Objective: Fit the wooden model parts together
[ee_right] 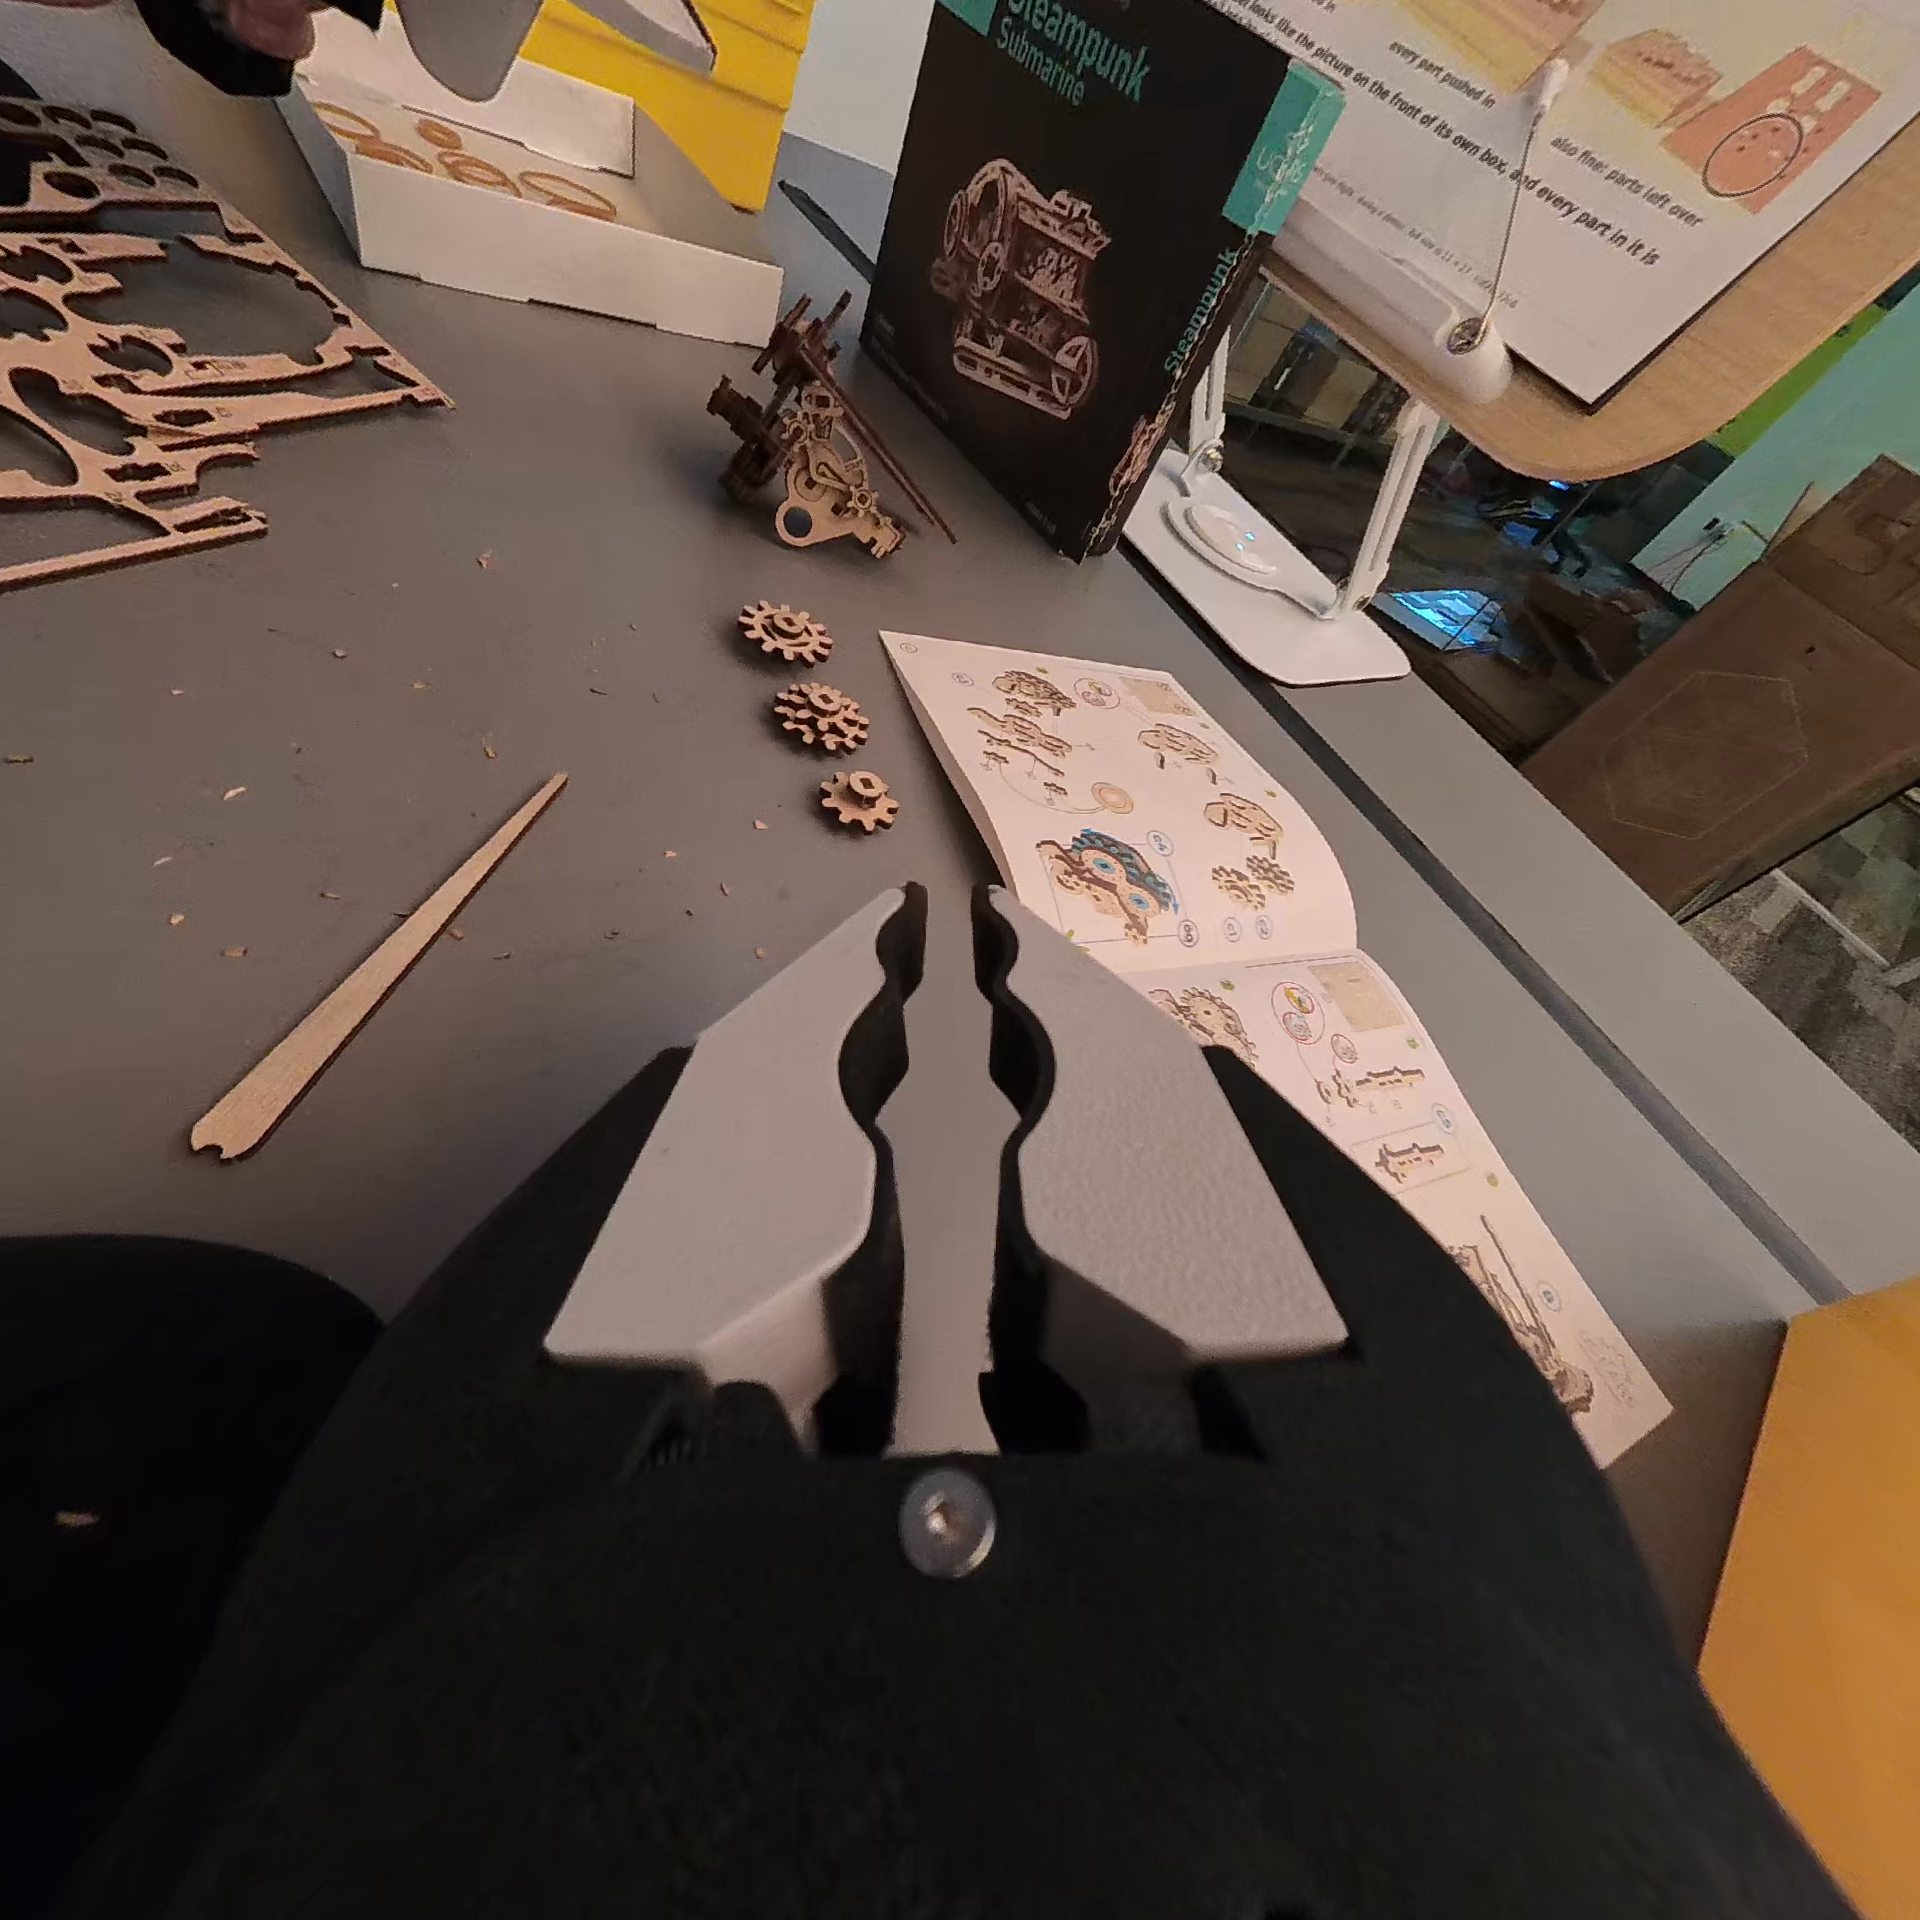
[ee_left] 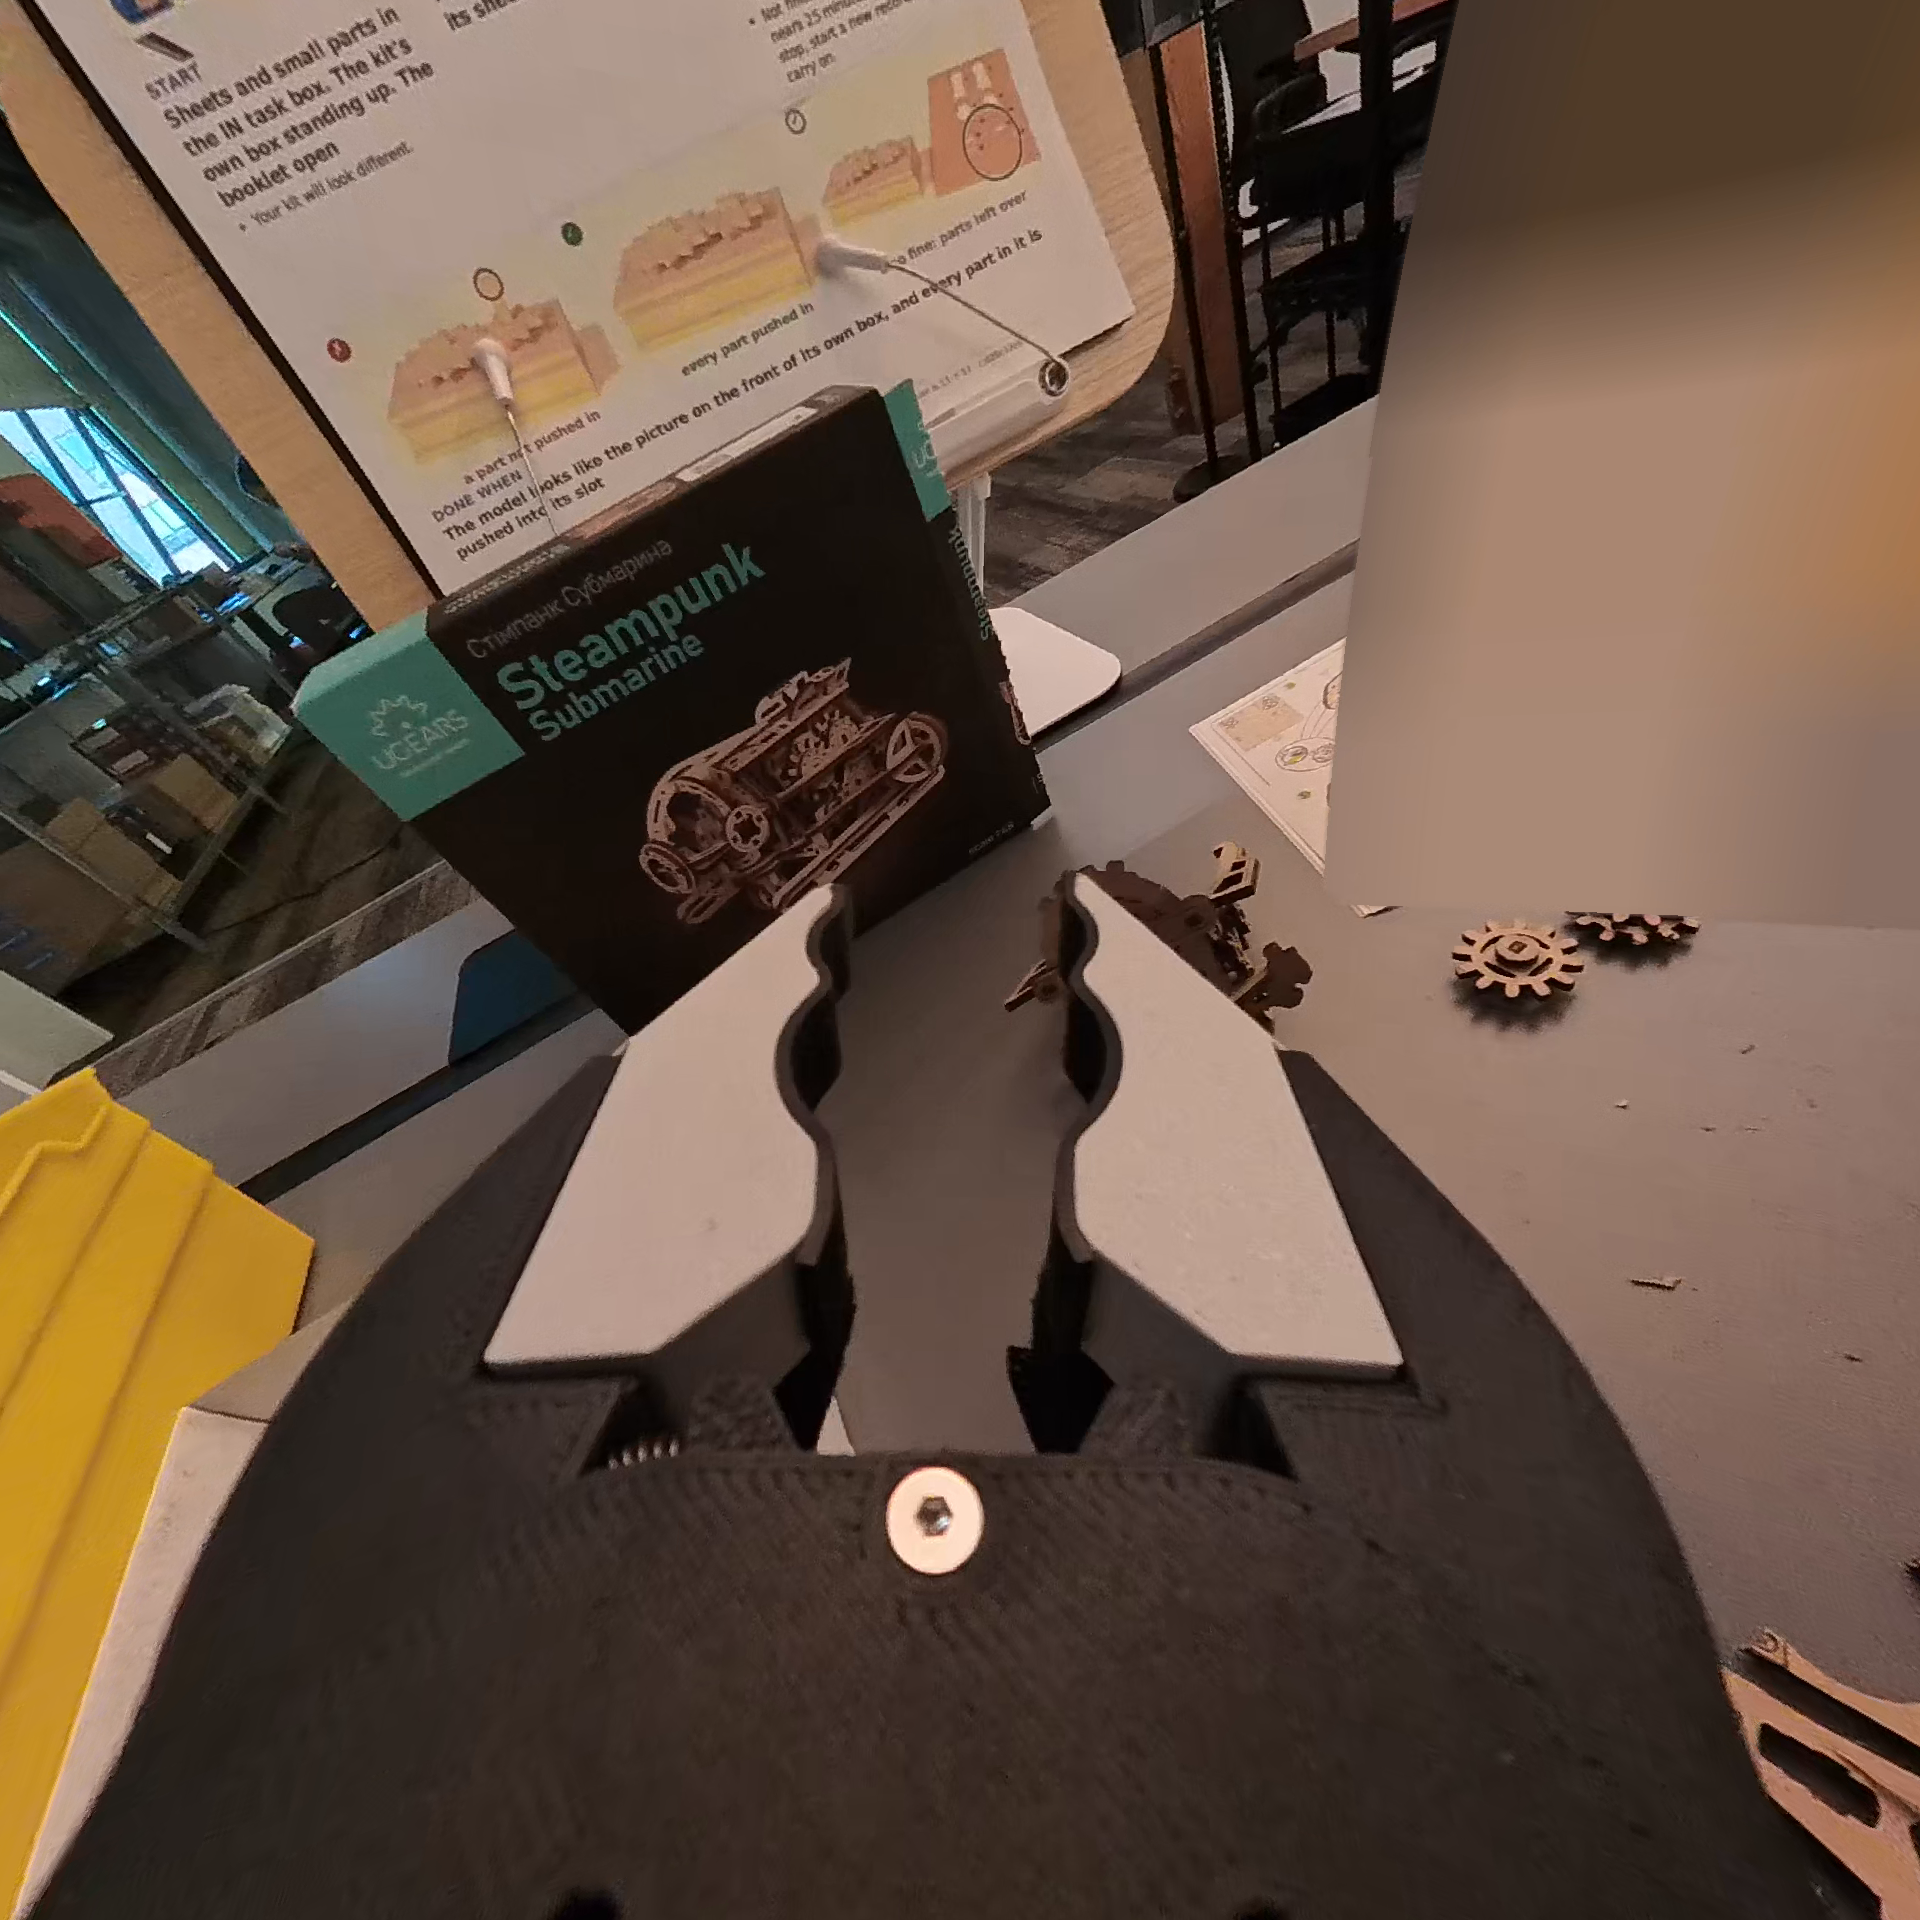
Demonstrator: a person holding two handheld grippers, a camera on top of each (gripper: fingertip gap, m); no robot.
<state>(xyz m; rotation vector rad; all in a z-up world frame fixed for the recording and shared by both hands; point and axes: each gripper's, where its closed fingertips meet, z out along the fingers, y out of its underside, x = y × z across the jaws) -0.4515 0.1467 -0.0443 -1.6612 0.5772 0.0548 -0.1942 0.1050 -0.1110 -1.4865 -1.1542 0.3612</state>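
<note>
Lying in a short row beside the open instruction booklet, three wooden gears are waiting near the half-built assembly, probably so each can be checked against the diagrams before fitting. The right gripper is hovering above the grey table near the closest gear, its jaws parted narrowly and gripping nothing. The left gripper is gaping wider, likewise empty, though the assembly is partly hiding behind its finger.
</note>
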